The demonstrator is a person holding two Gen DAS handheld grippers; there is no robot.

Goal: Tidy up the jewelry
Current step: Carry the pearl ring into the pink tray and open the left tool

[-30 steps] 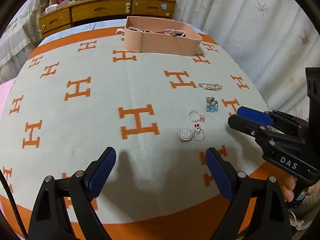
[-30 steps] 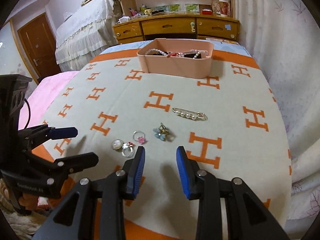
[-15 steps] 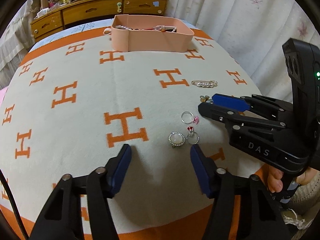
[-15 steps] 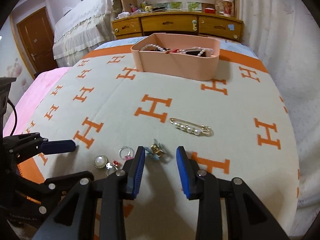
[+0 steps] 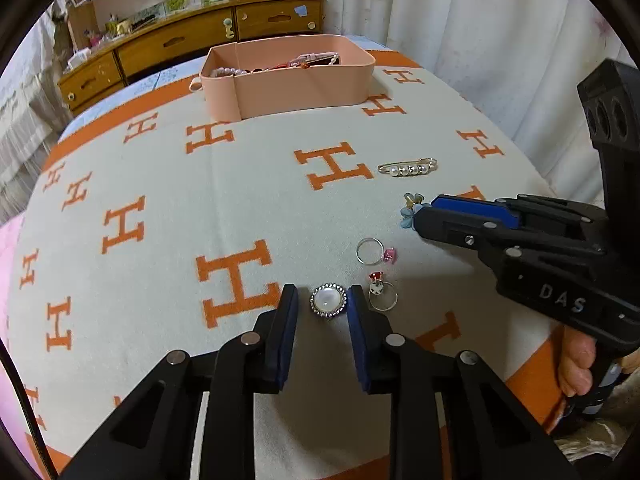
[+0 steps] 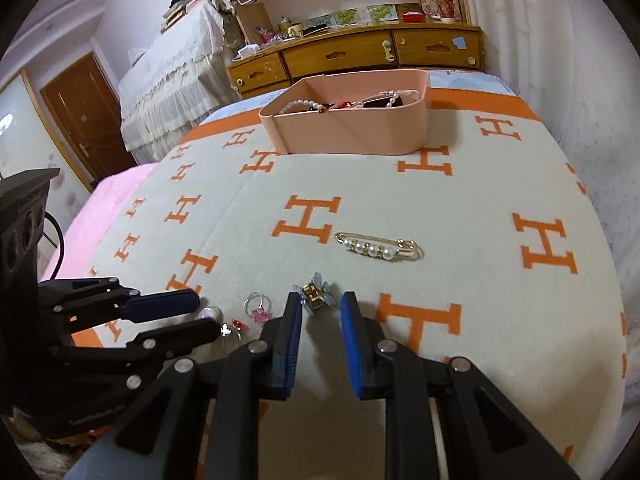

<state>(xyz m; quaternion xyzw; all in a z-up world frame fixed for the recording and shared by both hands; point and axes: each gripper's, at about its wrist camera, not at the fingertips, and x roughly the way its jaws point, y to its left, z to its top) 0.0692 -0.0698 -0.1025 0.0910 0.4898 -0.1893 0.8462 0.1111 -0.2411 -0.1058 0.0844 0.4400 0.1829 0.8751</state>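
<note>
On the orange-H blanket lie a round pearl brooch point(image 5: 328, 300), a ring with a red stone point(image 5: 381, 293), a ring with a pink stone point(image 5: 374, 251), a blue flower clip point(image 6: 314, 296) and a gold pearl pin point(image 6: 380, 248). My left gripper point(image 5: 322, 299) is open, its fingers on either side of the pearl brooch, not touching it. My right gripper point(image 6: 320, 304) is open, its tips on either side of the flower clip. A pink box point(image 5: 304, 92) holding pearl strands and other jewelry stands at the far end.
A wooden dresser point(image 6: 360, 56) stands beyond the bed. White curtains point(image 5: 480, 40) hang on the right. A pink sheet point(image 6: 104, 208) shows at the blanket's left edge. My right gripper's body point(image 5: 540, 248) sits close beside the rings.
Both grippers moved forward and down to the jewelry. The left one narrowed and now straddles the pearl brooch; the right one now straddles the flower clip.
</note>
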